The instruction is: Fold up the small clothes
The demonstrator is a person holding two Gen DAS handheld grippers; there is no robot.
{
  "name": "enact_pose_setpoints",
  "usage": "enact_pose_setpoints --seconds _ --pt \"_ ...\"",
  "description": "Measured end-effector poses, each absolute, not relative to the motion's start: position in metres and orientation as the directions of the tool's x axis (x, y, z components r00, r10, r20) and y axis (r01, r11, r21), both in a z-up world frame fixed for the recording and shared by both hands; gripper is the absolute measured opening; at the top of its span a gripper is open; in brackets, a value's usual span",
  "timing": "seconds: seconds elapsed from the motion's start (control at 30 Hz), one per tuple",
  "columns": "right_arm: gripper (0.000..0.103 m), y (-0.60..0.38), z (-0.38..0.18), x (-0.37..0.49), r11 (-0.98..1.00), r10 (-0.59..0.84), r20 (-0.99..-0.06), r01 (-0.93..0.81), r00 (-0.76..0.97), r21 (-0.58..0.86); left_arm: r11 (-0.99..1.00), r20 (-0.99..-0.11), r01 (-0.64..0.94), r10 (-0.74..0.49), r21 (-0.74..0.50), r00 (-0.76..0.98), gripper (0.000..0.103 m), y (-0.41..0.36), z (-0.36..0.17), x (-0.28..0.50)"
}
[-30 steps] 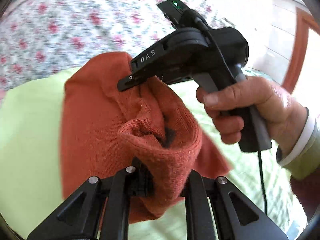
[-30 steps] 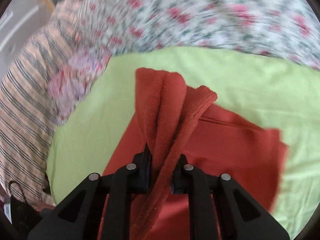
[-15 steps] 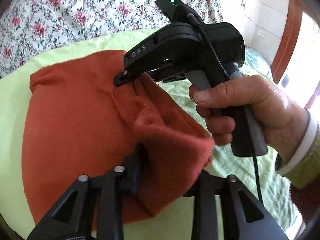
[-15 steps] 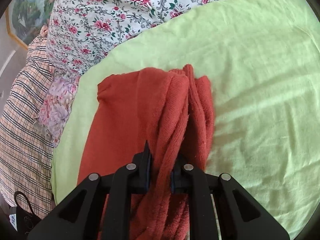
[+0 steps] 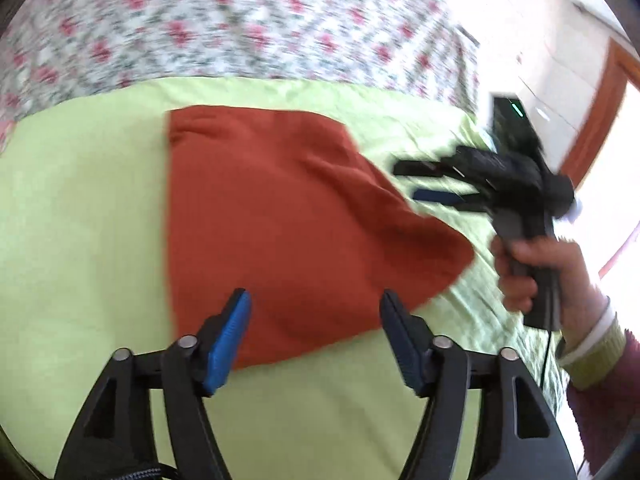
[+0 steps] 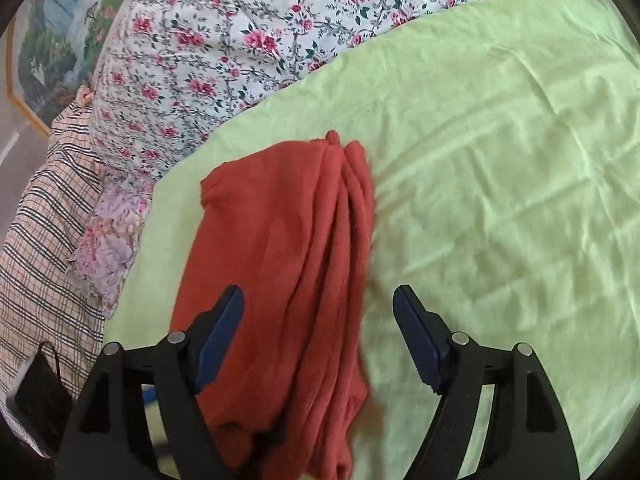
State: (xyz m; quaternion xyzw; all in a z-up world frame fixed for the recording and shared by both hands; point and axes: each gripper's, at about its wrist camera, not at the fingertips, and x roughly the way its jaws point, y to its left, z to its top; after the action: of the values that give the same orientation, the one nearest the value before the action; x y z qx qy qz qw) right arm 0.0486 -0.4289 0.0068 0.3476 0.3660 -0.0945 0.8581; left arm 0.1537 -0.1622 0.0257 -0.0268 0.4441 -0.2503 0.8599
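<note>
Slipping apart is the worry: the soft folds could slide open if bumped. Close by, the left gripper [image 5: 314,318] has its tongs wide apart, holding nothing. So does the right gripper [image 6: 318,312]. The fuzzy red knit cloth [image 6: 280,260] lies folded and bunchy on the smooth green sheet [image 6: 500,160]. Behind sits a flowery blanket [image 6: 240,40].

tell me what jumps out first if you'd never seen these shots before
The rust-red knit garment grabs the eye, lying folded on the lime-green sheet in the middle of both views. Next come the two open grippers: the left gripper hovers over the garment's near edge, while the right gripper has its fingers spread either side of the bunched folds. Behind lies a floral bedspread.
</note>
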Motion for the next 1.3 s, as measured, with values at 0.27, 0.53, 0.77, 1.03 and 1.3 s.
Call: enact_pose_setpoints --seconds 0.27,0.53,0.77,1.03,1.3 --pt "0.086 -0.426 -0.018 0.070 0.732 0.159 -0.720 0.408 0.675 0.545 0.867 -0.781 0.267 -0.496 -0.421 0.380 0.082 -0.116 -0.014 0.243" --pt "0.055 -0.420 -0.033 0.082 0.721 0.228 -0.717 0.380 0.659 0.579 0.810 -0.744 0.218 -0.586 -0.544 0.321 0.047 -0.114 -0.052 0.283" --pt "0.028 -0.397 -0.023 0.079 0.664 0.301 -0.630 0.317 0.716 0.677 0.789 -0.676 0.254 -0.612 -0.560 0.410 0.023 -0.084 -0.010 0.252" --pt "0.028 -0.304 -0.018 0.088 0.670 0.450 -0.549 0.140 0.705 0.729 0.845 -0.691 0.247 -0.531 -0.475 0.490 0.023 0.005 0.029 0.148" --pt "0.031 -0.252 -0.058 0.098 0.695 0.472 -0.632 0.181 0.615 0.696 0.875 -0.758 0.154 -0.475 -0.458 0.447 0.031 0.044 -0.011 0.104"
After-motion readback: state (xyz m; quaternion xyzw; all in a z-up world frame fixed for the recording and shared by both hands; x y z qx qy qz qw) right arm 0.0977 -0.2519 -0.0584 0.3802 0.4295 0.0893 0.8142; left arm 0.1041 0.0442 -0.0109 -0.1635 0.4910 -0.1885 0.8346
